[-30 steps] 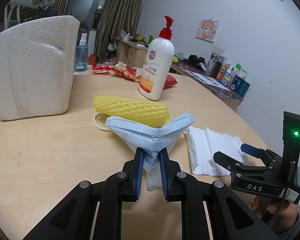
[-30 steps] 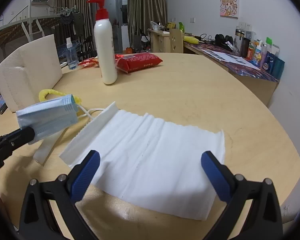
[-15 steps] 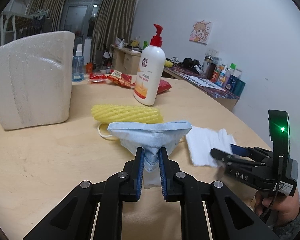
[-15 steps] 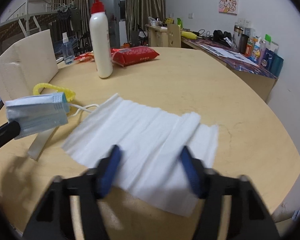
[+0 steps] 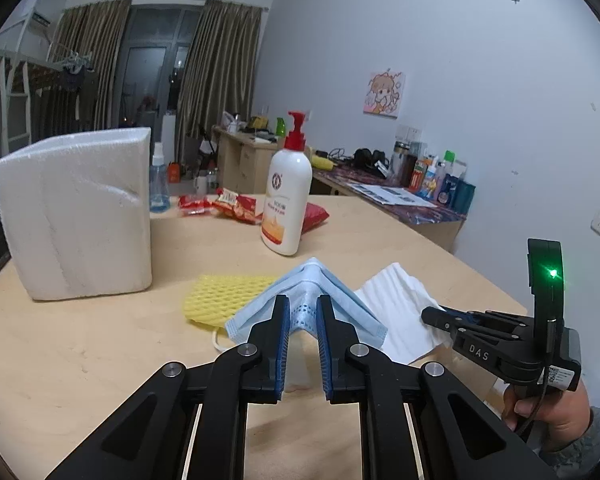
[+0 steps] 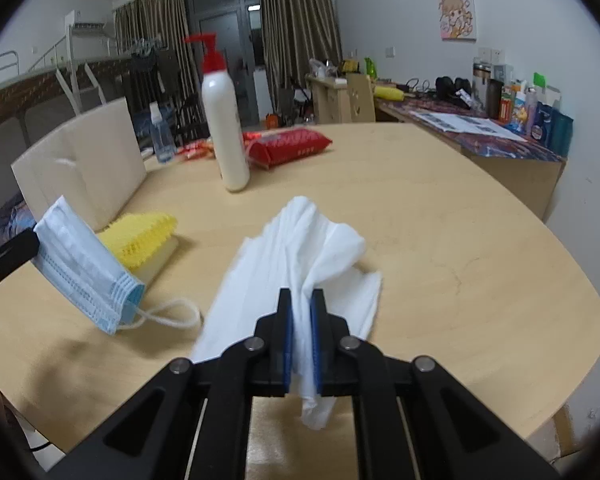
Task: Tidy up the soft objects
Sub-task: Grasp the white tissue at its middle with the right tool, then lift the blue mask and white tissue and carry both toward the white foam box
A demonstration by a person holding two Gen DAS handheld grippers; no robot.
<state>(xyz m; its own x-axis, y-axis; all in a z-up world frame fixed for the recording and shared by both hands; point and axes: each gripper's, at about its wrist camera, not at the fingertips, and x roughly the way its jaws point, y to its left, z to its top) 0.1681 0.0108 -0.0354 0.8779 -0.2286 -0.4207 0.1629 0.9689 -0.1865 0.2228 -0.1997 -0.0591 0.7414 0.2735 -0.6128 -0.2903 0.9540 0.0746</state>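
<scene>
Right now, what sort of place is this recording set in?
Probably a lived-in home room or dorm: curtains over a dark window, a bunk ladder, a cluttered desk, and a round wooden table with a lotion bottle.

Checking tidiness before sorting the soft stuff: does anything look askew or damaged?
Nothing is spilled or broken. The tissue is bunched and crumpled where the right gripper pinches it. The mask is folded into a peak in the left gripper. The foam block has a dented face.
</scene>
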